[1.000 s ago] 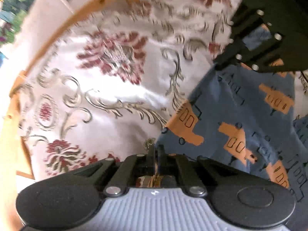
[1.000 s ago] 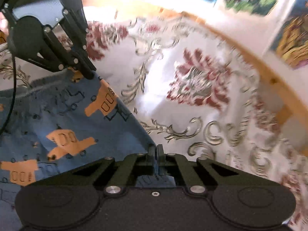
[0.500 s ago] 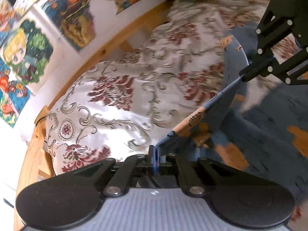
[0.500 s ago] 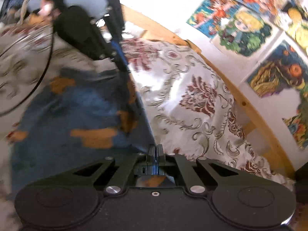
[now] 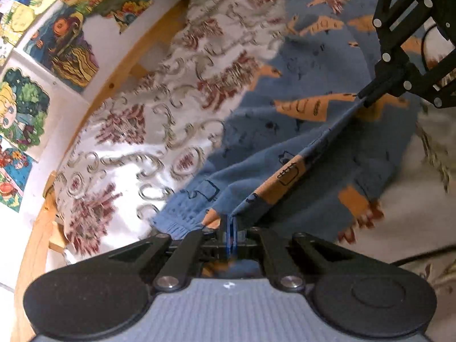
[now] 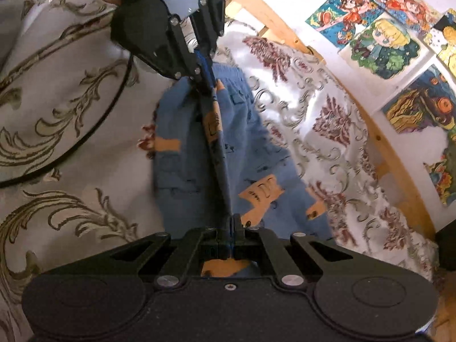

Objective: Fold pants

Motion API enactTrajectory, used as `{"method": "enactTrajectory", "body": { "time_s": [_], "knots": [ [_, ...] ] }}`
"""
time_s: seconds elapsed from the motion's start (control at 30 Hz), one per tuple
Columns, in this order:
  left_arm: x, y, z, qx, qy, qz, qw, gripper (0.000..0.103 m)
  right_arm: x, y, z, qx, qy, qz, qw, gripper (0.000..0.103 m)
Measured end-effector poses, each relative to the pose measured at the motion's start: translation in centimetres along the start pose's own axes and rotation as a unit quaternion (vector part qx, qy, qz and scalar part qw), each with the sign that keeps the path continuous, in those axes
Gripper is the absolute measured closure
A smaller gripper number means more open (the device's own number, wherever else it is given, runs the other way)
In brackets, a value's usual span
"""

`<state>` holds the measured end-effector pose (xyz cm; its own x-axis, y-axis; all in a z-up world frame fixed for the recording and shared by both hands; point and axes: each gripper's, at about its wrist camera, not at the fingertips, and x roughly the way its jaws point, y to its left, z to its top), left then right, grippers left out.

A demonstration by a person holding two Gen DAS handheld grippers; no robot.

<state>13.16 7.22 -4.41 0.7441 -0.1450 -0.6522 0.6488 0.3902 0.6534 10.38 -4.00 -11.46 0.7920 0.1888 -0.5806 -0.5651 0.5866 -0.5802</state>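
Pants [image 5: 319,154] of blue cloth with orange vehicle prints hang over a bed, lifted by one edge pulled taut between the two grippers. The left gripper [image 5: 229,228] has its jaws together, clamped on the cloth at one end of that edge; the right gripper [image 6: 233,229] has its jaws clamped on the other end. In the right wrist view the taut edge runs as a narrow dark band from the right gripper straight up to the left one [image 6: 206,84], with the rest of the pants [image 6: 199,154] draping down on both sides onto the bedspread [image 6: 71,131]. In the left wrist view the same edge slants up to the right gripper [image 5: 363,99] at upper right, and a gathered waistband shows just left of the left jaws. The bedspread [image 5: 136,131] is pale and glossy with dark red flowers and grey-gold scrolls. A wooden bed frame [image 6: 396,154] borders it, and cartoon pictures [image 6: 382,45] hang on the white wall behind. A black cable [image 6: 85,134] loops across the bedspread.
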Motion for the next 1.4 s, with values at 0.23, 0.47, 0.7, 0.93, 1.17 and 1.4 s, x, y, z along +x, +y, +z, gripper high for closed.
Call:
{"method": "enactTrajectory", "body": {
  "time_s": [0.23, 0.47, 0.7, 0.93, 1.17, 1.4],
  "knots": [
    [-0.4, -1.7, -0.7, 0.026, -0.008, 0.053, 0.9982, 0.079, 0.5, 0.4, -1.2, -0.009, 0.000, -0.028, 1.000, 0.085],
    [0.3, -2.6, 0.3, 0.063, -0.007, 0.057, 0.9964, 0.072, 0.8, -0.1, -2.4, -0.020, 0.011, -0.043, 0.999, 0.078],
    [0.5, -3.0, 1.2, 0.090, -0.012, 0.047, 0.9948, 0.056, 0.9, -0.8, -3.2, -0.034, 0.017, -0.050, 0.998, 0.063],
    [1.0, -2.8, 1.4, 0.096, 0.001, 0.030, 0.9949, 0.075, 1.4, -1.1, -3.2, -0.022, 0.017, -0.036, 0.999, 0.096],
    [0.9, -2.9, 1.1, 0.107, -0.004, 0.019, 0.9941, 0.100, 0.7, -1.0, -3.1, -0.015, 0.012, -0.037, 0.999, 0.103],
    [-0.3, -2.5, 0.2, 0.142, -0.023, 0.043, 0.9887, 0.101, -1.7, 0.0, -1.5, -0.014, 0.011, -0.038, 0.999, 0.103]
  ]
}}
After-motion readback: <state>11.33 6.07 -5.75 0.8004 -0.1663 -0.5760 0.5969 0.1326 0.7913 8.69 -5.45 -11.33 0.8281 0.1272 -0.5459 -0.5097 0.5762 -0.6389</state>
